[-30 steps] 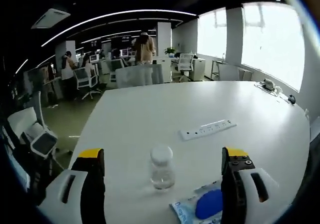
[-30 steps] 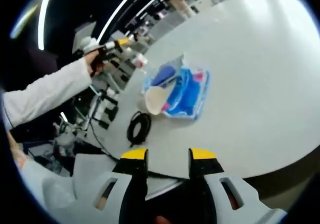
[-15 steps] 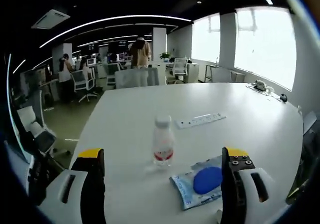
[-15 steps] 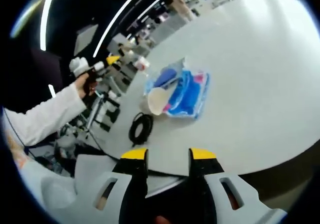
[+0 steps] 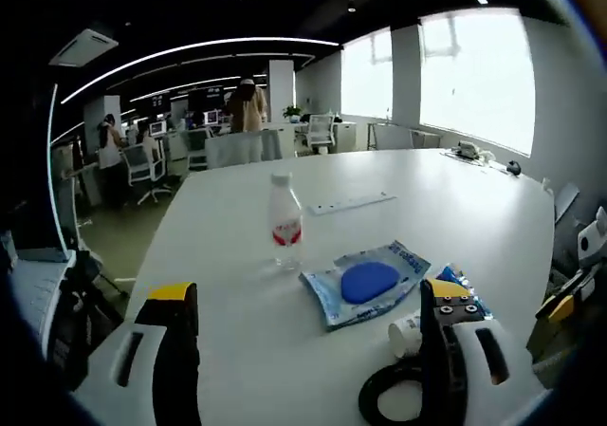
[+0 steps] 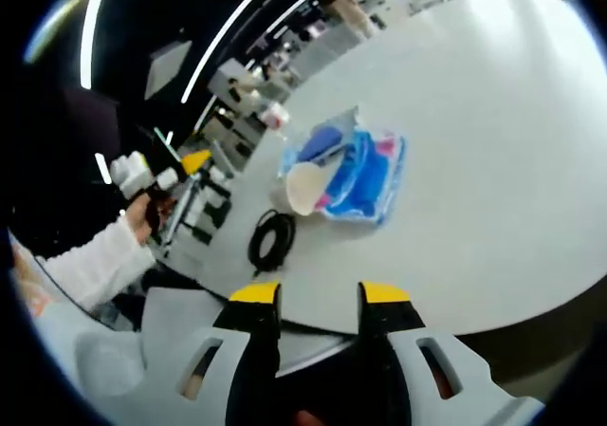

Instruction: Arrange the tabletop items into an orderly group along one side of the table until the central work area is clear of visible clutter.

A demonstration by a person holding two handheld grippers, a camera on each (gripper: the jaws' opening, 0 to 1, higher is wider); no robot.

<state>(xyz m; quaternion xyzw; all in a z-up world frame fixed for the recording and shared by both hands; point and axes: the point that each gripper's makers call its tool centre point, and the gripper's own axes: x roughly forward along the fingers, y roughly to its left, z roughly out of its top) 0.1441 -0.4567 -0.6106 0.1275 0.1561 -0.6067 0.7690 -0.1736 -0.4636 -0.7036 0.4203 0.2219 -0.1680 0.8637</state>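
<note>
My left gripper (image 5: 308, 293) is open and held over the near edge of the white table (image 5: 455, 198), with nothing between its jaws. Ahead of it stand a small clear bottle (image 5: 285, 225) with a red label, a blue packet (image 5: 365, 282), a tipped paper cup (image 5: 406, 336) and a black cable coil (image 5: 387, 405). My right gripper (image 6: 319, 295) hangs off the table edge, its jaws slightly apart and empty. Beyond it lie the paper cup (image 6: 303, 187), blue packets (image 6: 358, 172), cable coil (image 6: 268, 239) and bottle (image 6: 275, 115). The left gripper (image 6: 171, 175) shows there in a white-sleeved hand.
A white power strip (image 5: 351, 202) lies further back on the table. Small devices (image 5: 474, 153) sit at the far right edge. Office chairs (image 5: 147, 160), desks and standing people fill the room behind. The table's far half (image 6: 493, 113) is bare.
My left gripper has pulled back from the bottle, so the packets, cup and cable coil came into its view. In the right gripper view the hand with the left gripper dropped lower. The items stayed put.
</note>
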